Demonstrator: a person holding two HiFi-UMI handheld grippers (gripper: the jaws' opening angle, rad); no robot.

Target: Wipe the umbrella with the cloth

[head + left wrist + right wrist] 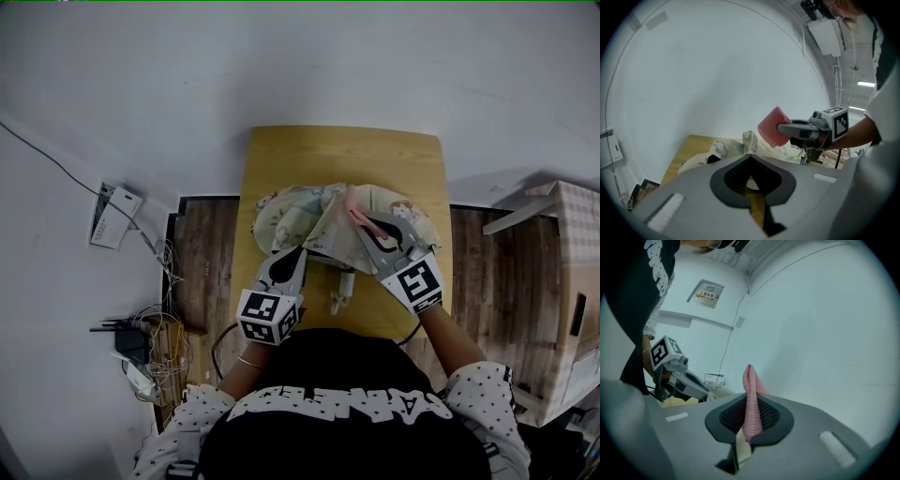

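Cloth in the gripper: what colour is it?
The cloth is pink, clearest in the right gripper view.

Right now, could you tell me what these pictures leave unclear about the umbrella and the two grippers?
- Head view: whether the cloth in the right gripper touches the umbrella; too small to tell.
- Left gripper view: whether the shut left gripper pinches the umbrella; its own body hides the tips.
- Right gripper view: most of the umbrella, behind the gripper's body.

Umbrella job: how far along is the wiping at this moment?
Done: the right gripper grips the pink knitted cloth; the left gripper pinches the cream patterned umbrella by its canopy. In hand: cloth held above the canopy, off its surface. Left: wiping; no cleaned area is distinguishable.
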